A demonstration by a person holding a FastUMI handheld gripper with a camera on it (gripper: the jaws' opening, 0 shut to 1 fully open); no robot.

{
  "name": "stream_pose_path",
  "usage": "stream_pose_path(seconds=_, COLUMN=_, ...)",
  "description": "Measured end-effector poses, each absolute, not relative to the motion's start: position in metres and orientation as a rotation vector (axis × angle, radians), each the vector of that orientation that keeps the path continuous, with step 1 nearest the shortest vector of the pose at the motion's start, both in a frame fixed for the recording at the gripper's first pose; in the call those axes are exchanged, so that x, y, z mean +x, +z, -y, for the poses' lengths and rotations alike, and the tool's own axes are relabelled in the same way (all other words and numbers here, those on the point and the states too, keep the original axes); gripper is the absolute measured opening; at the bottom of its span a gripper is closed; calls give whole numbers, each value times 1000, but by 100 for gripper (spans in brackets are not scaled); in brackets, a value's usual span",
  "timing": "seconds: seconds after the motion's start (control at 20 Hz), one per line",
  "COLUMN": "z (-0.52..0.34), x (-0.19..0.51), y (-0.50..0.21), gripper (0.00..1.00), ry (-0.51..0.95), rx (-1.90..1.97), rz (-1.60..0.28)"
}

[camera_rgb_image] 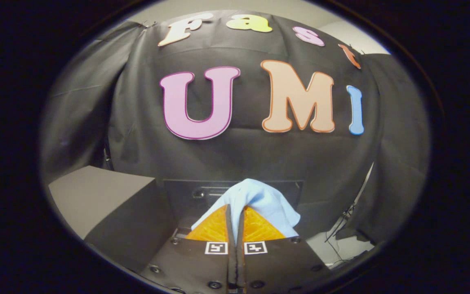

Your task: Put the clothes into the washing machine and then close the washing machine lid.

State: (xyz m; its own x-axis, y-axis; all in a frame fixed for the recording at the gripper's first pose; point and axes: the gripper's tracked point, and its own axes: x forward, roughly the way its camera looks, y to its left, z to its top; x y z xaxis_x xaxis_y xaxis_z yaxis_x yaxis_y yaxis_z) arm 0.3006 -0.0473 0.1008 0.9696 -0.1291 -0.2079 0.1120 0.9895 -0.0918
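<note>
Gripper view: tongs (235,212) clamped on blue cloth (265,200); dark machine (202,192) prob. just beyond, open room above.

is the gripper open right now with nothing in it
No, the gripper has its fingers pressed together on a light blue cloth that drapes over their tips.

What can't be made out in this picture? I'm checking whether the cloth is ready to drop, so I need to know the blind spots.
- Washing machine, gripper view: the drum opening and lid are hidden behind the light blue cloth and the gripper.
- Cloth: its lower part is hidden behind the fingers, which are closed on it.
- Grey surface beside the machine: too dim to tell what it is.
</note>
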Motion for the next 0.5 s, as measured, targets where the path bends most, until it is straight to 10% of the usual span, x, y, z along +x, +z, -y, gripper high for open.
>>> stream_pose_path(seconds=0.5, z=38, x=318, y=-9, gripper=0, ry=-60, rx=-161, rz=-288)
